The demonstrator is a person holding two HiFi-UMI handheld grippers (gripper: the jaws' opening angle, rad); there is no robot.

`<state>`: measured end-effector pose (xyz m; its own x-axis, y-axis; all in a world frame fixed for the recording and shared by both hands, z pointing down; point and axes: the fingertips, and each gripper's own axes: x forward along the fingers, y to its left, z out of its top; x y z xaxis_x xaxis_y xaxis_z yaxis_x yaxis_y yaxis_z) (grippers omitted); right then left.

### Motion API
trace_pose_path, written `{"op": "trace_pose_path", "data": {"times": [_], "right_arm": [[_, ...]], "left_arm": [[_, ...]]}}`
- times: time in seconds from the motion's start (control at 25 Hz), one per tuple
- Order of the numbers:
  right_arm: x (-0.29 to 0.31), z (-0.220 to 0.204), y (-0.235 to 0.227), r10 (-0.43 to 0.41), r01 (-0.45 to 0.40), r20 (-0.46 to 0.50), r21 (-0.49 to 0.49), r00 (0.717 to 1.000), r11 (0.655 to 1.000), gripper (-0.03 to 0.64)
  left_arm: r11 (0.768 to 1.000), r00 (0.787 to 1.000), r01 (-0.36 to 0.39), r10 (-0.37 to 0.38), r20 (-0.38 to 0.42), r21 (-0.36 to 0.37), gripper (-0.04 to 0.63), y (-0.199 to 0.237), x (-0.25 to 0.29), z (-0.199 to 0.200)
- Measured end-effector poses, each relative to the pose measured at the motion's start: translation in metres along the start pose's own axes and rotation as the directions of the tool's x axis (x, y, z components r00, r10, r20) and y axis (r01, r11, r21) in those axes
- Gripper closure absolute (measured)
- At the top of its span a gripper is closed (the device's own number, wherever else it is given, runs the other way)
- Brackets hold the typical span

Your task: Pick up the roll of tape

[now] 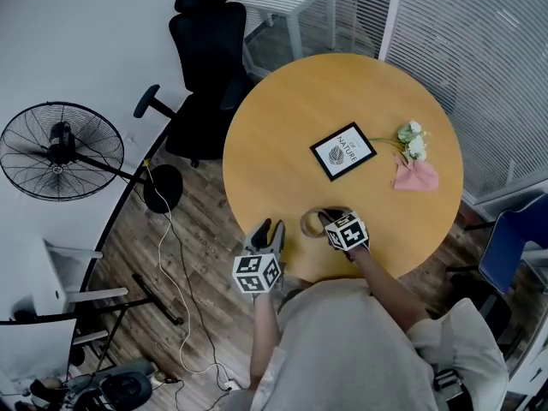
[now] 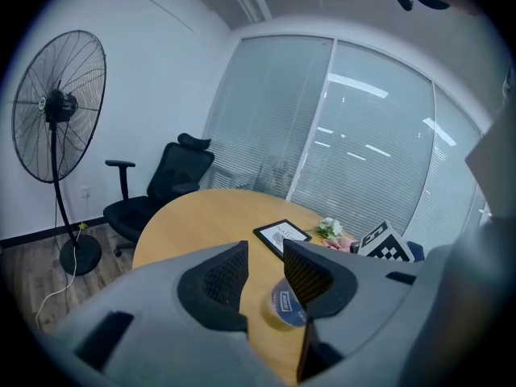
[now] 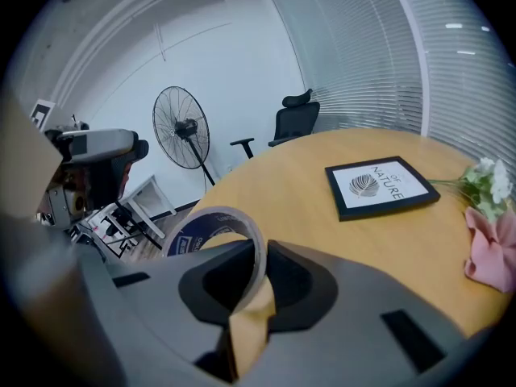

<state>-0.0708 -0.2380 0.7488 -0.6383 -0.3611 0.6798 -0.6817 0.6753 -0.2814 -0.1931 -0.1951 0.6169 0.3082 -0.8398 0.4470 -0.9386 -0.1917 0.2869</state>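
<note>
The roll of tape point(image 1: 312, 223), tan with a blue printed core, is near the front edge of the round wooden table point(image 1: 342, 92). My right gripper point(image 1: 330, 220) is shut on it. In the right gripper view the roll point(image 3: 211, 226) stands on edge with its wall pinched between the two jaws of the right gripper point(image 3: 262, 252). It looks slightly raised off the tabletop. My left gripper point(image 1: 270, 229) hangs at the table's edge, just left of the roll, open with nothing in it. In the left gripper view, the roll point(image 2: 286, 306) shows beyond the gap of the left gripper point(image 2: 264, 258).
A black-framed picture point(image 1: 342, 151) lies mid-table, with white flowers point(image 1: 413, 139) and a pink cloth point(image 1: 415, 176) to its right. A black office chair point(image 1: 205, 67) and a standing fan point(image 1: 60, 148) are left of the table. A blue chair point(image 1: 518, 247) is at right.
</note>
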Motion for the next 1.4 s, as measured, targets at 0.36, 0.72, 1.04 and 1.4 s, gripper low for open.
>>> {"op": "trace_pose_path", "data": {"times": [0.36, 0.72, 1.04, 1.4], "right_arm": [[-0.020, 0.035, 0.004, 0.016, -0.018, 0.110, 0.017, 0.994, 1.000, 0.572], [-0.053, 0.074, 0.010, 0.022, -0.031, 0.253, 0.032, 0.967, 0.999, 0.572], [-0.099, 0.124, 0.014, -0.029, 0.036, 0.452, -0.007, 0.891, 0.999, 0.574], [-0.133, 0.138, 0.009, -0.056, 0.054, 0.572, 0.021, 0.818, 0.998, 0.574]], "left_arm": [[1.000, 1.000, -0.001, 0.001, -0.003, 0.014, 0.457, -0.004, 0.001, 0.002], [0.999, 1.000, 0.007, -0.007, -0.006, 0.036, 0.460, -0.011, 0.001, 0.004], [0.999, 1.000, 0.009, -0.009, -0.002, 0.048, 0.460, -0.013, 0.000, 0.009], [0.997, 0.999, 0.012, -0.015, 0.032, 0.072, 0.472, -0.022, 0.002, 0.018]]}}
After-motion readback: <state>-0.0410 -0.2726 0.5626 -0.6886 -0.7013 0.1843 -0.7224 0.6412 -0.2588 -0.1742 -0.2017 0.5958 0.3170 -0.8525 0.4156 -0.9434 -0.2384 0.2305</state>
